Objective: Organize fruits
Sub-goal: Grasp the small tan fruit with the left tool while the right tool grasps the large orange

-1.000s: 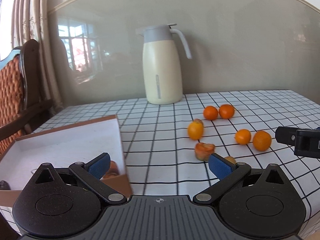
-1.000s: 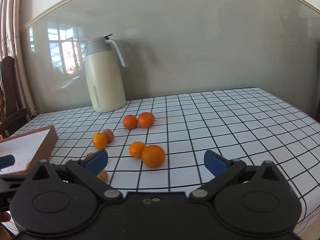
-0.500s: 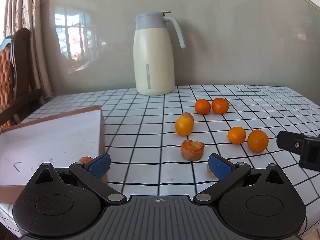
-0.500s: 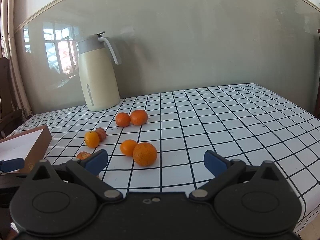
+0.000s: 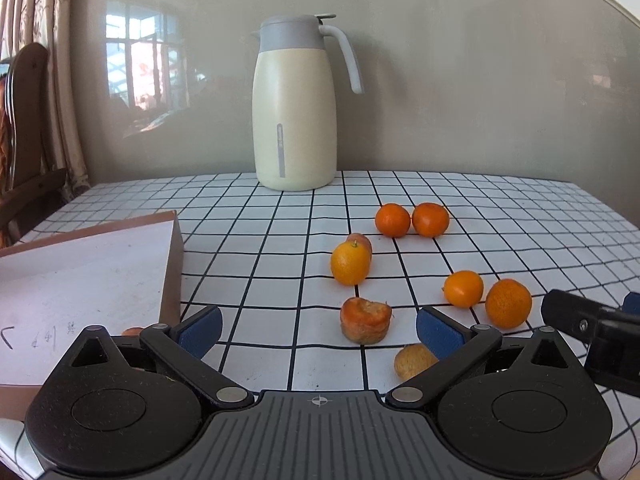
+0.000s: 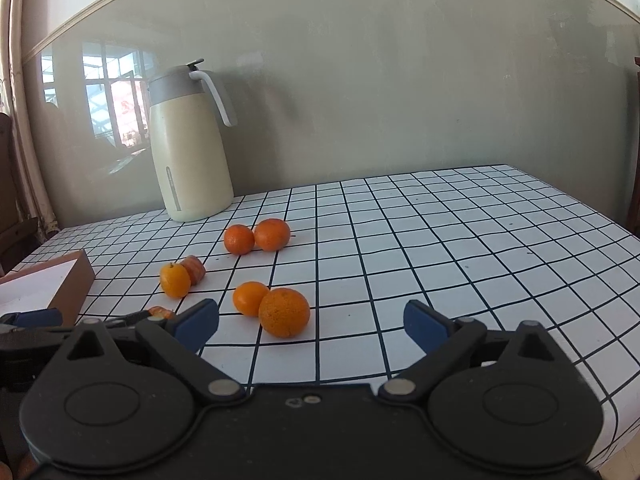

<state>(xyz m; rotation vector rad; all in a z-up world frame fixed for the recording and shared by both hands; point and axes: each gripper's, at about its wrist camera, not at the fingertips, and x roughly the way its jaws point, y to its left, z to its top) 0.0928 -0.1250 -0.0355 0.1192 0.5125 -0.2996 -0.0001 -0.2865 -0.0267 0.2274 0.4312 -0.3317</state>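
With my right gripper (image 6: 311, 326) empty and its jaws closing just short of the big orange (image 6: 284, 312) on the bench (image 6: 460, 240), I'd straddle its widest part, clear of the touching smaller orange (image 6: 250, 298).

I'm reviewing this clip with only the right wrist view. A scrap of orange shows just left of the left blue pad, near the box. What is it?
Observer: A squashed fruit, flattened with a ragged, sunken top, lying on the tablecloth apart from the others.
Operator: Is there any fruit I cannot see at all?
Observer: Yes, a pale yellowish fruit, half hidden behind a finger of the left gripper.
Operator: Is that gripper carrying anything?
Observer: No. Its jaws stand wide, with only tablecloth between them.
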